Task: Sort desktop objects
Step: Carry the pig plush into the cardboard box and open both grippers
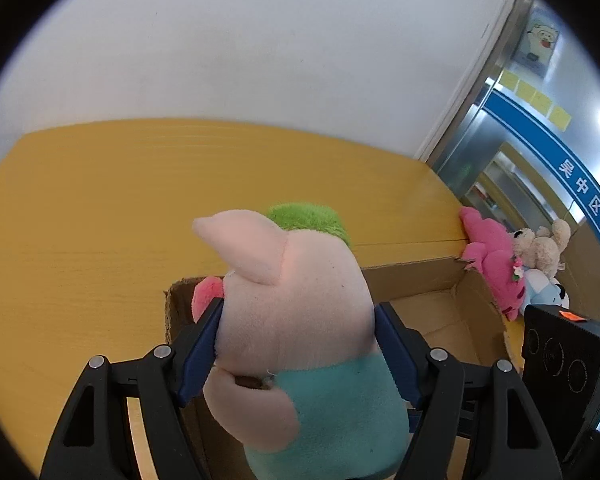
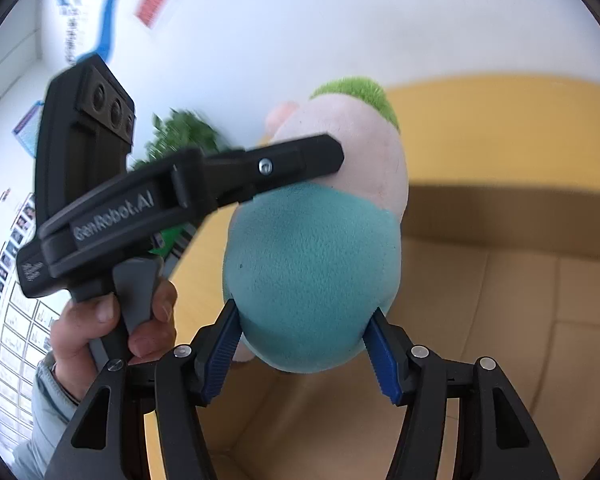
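Observation:
A plush pig (image 1: 296, 300) with a pale pink head, green hair tuft and teal body hangs above an open cardboard box (image 1: 428, 272). My left gripper (image 1: 298, 344) is shut on its head, blue pads pressing both sides. In the right wrist view the pig (image 2: 316, 248) shows from below, and my right gripper (image 2: 304, 344) has its blue pads against the sides of the teal bottom. The left gripper (image 2: 332, 152) reaches in from the left there, held by a hand. The box floor (image 2: 500, 300) lies beneath.
The box sits on a yellow wooden table (image 1: 100, 208) against a white wall. Beyond the box's right end lie a pink plush (image 1: 496, 260), a beige bear (image 1: 540, 248) and a white-and-blue plush (image 1: 548, 292). A green plant (image 2: 180, 132) stands at the left.

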### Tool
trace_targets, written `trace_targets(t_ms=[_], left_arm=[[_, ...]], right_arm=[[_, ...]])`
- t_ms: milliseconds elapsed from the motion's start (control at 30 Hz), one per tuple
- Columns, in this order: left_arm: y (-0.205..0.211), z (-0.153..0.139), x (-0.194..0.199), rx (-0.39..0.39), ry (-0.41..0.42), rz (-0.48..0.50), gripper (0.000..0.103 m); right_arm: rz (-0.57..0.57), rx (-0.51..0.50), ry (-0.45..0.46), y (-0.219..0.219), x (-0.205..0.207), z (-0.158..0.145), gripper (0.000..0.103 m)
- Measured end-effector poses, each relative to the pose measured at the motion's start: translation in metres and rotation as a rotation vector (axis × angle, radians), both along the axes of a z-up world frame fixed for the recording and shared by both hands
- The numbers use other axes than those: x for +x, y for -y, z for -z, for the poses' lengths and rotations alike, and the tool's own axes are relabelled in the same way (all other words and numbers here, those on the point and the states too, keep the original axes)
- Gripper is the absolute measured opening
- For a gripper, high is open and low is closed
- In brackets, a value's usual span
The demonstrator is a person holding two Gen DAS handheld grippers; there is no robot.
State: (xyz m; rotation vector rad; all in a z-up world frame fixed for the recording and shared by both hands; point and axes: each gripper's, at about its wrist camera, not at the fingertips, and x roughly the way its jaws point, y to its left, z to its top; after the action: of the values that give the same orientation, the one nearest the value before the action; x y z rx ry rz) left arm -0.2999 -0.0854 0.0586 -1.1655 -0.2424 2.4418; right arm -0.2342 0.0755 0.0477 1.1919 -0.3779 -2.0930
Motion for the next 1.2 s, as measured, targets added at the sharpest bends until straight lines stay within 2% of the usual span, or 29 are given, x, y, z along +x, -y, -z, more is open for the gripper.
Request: trace_targets(t_ms=[100, 233, 500, 667, 700, 767, 867, 1000, 1067, 1200], left_arm=[[0.002, 0.02, -0.009, -0.002, 0.039, -0.007, 0.073], [-0.001, 0.018, -0.004, -0.036, 0.042, -0.008, 0.073], [0.001, 0.024, 0.006, -0.116, 0.113, -0.023, 0.074], [0.004, 0.038, -0.002, -0.135, 0.189, -0.037, 0.082], [0.003, 0.04, -0.003, -0.138, 0.176, -0.037, 0.084], [0.0, 0.042, -0.001, -0.151, 0.161, -0.032, 0.084], [0.001, 0.038, 0.005, -0.144, 0.167, -0.04, 0.084], [0.007, 0.014, 0.023, -0.133, 0.098, -0.065, 0.084], [0.012, 0.001, 0.034, -0.126, 0.064, -0.069, 0.084], [0.018, -0.018, 0.066, -0.127, 0.016, -0.091, 0.084]], right_arm=[[-0.003, 0.002, 0.089, 0.01, -0.018, 0.035, 0.059], [-0.005, -0.019, 0.152, 0.016, -0.027, 0.062, 0.063], [-0.074, -0.063, 0.209, 0.027, -0.013, 0.067, 0.065], [-0.051, -0.094, 0.238, 0.021, -0.018, 0.07, 0.072], [-0.046, -0.091, 0.24, 0.021, -0.019, 0.07, 0.073], [-0.043, -0.069, 0.242, 0.025, -0.021, 0.071, 0.082], [-0.042, -0.036, 0.218, 0.03, -0.017, 0.07, 0.086], [-0.029, -0.024, 0.169, 0.024, -0.008, 0.055, 0.088], [-0.014, -0.035, 0.133, 0.019, -0.004, 0.042, 0.096], [-0.014, -0.019, 0.123, 0.019, 0.0, 0.028, 0.096]])
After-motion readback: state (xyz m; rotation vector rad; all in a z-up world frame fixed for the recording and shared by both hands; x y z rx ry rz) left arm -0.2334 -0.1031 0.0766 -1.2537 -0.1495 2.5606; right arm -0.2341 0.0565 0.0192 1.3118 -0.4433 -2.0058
